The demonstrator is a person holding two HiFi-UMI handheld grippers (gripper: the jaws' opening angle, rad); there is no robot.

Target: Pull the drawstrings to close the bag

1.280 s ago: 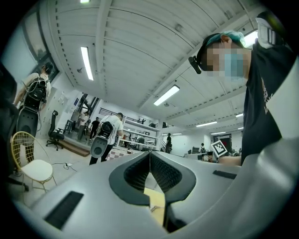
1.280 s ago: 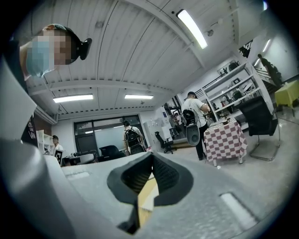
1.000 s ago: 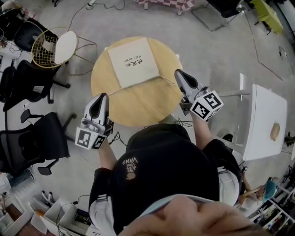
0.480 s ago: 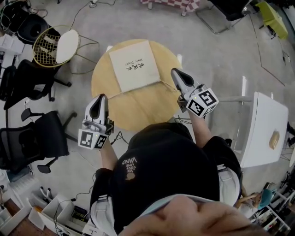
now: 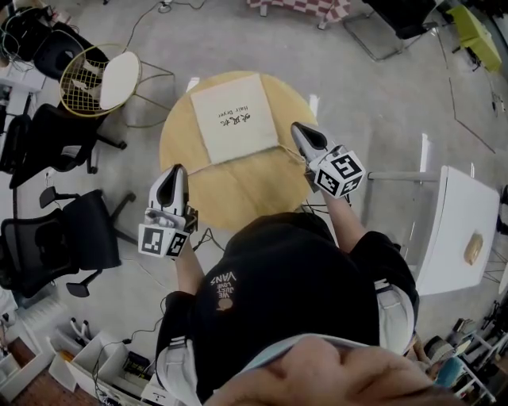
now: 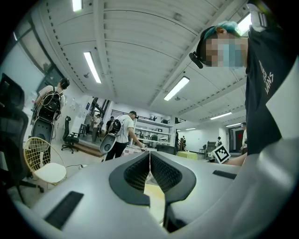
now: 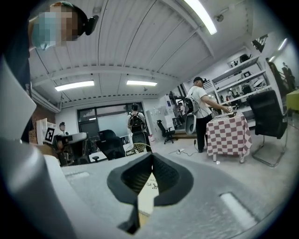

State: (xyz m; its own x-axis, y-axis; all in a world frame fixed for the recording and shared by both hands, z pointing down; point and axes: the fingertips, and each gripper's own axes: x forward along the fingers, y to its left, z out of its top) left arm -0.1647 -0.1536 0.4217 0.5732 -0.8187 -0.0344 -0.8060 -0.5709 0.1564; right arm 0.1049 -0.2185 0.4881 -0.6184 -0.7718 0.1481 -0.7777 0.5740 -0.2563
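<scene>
**A:** Where is the bag?

**B:** The cream cloth bag (image 5: 236, 117) lies flat on a round wooden table (image 5: 238, 190), towards its far edge. There is dark print on its top face. Its mouth faces the near edge, and nothing inside it shows.

**A:** And the strings?

**B:** The left drawstring (image 5: 198, 164) runs from the bag's near left corner towards the table's left edge. The right drawstring (image 5: 286, 147) runs from the near right corner towards the right edge.

**A:** What are the tongs doing?

**B:** The left gripper (image 5: 174, 169) is at the table's left edge, its jaws pressed together where that string ends. The right gripper (image 5: 300, 128) is at the right edge, also closed on its string.

**A:** What surrounds the table?

**B:** The floor is grey. Black office chairs (image 5: 55, 246) stand to the left, with a gold wire chair (image 5: 119, 79) with a white seat beyond them. A white table (image 5: 456, 222) stands to the right and a checked tablecloth (image 5: 298, 6) shows at the far side. White bins (image 5: 103, 361) sit at the lower left, and what they hold is too small to tell.
</scene>
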